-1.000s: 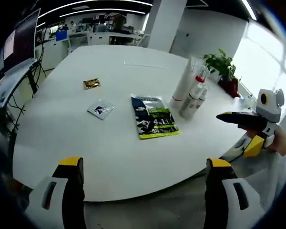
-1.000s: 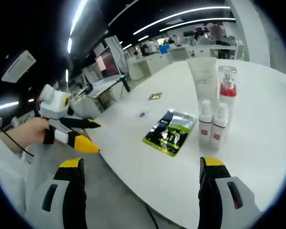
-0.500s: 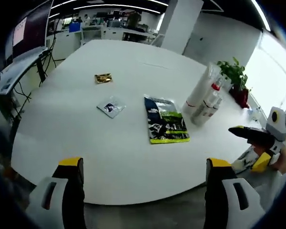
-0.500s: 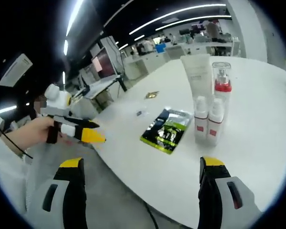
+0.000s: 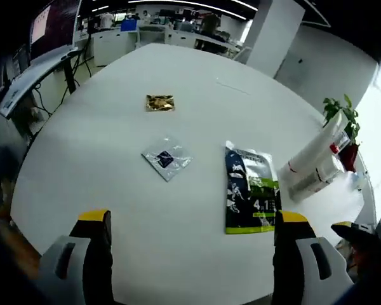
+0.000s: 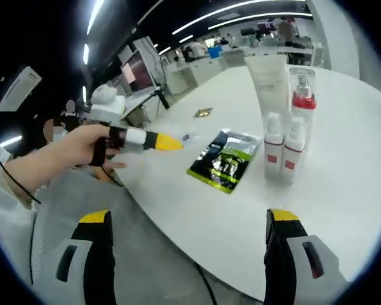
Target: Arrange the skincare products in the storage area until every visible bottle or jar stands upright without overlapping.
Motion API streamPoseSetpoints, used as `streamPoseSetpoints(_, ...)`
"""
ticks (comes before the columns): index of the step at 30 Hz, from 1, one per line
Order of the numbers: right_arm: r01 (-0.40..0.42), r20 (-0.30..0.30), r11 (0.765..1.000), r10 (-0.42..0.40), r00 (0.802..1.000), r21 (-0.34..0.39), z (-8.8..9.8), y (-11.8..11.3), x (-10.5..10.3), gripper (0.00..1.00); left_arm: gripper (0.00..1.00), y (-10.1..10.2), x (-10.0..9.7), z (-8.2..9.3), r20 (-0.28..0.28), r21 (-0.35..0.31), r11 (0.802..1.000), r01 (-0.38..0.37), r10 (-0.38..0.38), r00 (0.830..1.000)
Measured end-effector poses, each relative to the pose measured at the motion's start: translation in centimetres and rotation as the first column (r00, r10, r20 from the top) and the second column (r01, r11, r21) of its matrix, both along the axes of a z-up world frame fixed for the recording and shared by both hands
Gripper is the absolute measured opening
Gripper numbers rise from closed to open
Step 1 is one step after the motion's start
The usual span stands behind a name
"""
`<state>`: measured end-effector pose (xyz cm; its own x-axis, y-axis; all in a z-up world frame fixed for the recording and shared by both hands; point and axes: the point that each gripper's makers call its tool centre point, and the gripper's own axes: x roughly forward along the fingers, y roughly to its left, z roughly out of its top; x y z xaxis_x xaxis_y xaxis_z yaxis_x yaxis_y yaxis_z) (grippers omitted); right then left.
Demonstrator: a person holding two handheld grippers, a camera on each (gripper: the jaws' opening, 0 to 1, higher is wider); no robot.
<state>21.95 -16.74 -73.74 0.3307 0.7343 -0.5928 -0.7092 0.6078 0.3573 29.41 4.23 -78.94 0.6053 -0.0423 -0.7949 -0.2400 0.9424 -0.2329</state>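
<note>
Holding both grippers off the white table [image 5: 114, 127] with jaws spread wide and nothing in them, you are only surveying. The skincare cluster, a tall tube [image 6: 268, 82], a red-collared pump bottle [image 6: 302, 95] and two small bottles [image 6: 286, 155], stands upright beside the green pouch [image 6: 225, 166]. Left gripper [image 6: 159, 142] reaches out over the edge, probably toward the sachets [image 5: 167, 159].

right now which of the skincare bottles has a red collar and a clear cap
The tall pump bottle at the back right, beside the white tube; the two small bottles in front have white caps.
</note>
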Motion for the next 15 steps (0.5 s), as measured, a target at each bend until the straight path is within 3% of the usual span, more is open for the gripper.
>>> streamPoseSetpoints(6, 0.007, -0.012, 1.0, -0.007, 1.0, -0.017, -0.3, -0.2, -0.1, 0.99, 0.99, 1.9, 1.6, -0.9, -0.022, 0.043, 0.992, -0.118, 0.119, 0.993)
streamPoseSetpoints(15, 0.004, -0.038, 0.999, -0.005, 0.999, -0.046, -1.1, -0.3, -0.6, 0.99, 0.99, 3.7, 3.5, -1.8, -0.029, 0.085, 0.96, -0.265, 0.268, 0.963)
